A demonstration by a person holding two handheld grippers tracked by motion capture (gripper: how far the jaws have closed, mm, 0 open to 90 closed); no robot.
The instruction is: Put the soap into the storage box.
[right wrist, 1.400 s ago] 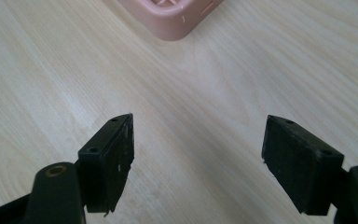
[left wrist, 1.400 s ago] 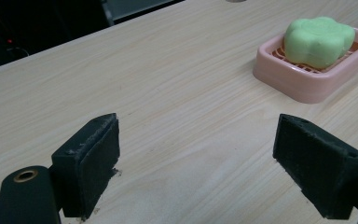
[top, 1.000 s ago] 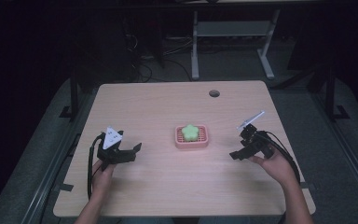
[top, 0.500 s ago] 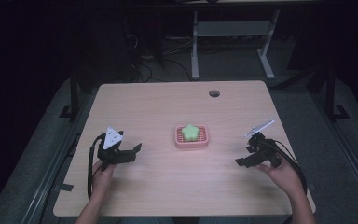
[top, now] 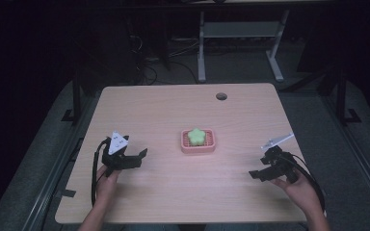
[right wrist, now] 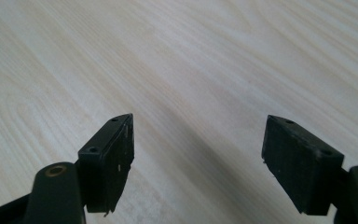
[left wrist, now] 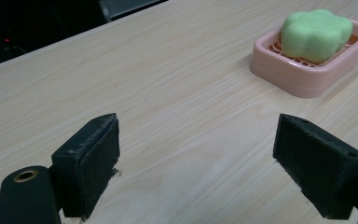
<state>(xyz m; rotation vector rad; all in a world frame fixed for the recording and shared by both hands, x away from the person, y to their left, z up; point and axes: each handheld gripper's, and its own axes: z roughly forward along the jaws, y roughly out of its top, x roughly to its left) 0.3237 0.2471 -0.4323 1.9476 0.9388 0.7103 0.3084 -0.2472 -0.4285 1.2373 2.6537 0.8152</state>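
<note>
Your green soap (top: 197,136) sits in the pink dish (top: 211,146) mid-worktop (top: 173,106), between both grippers. Left gripper (left wrist: 198,154) and right gripper (right wrist: 198,156) hold their jaws wide, empty. Expect it firm but slippery (probably light); grip its 2 opposite sides.

We see the soap (top: 197,135) in its dish (top: 211,146) mid-worktop (top: 173,106), the left hand-held gripper (top: 137,158) toward the left edge, the right hand-held gripper (top: 258,173) toward the right edge.

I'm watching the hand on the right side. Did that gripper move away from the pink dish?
Yes. In the high view the right gripper has pulled back toward the person and the table's near edge, farther from the pink soap dish, which stayed put.
</note>
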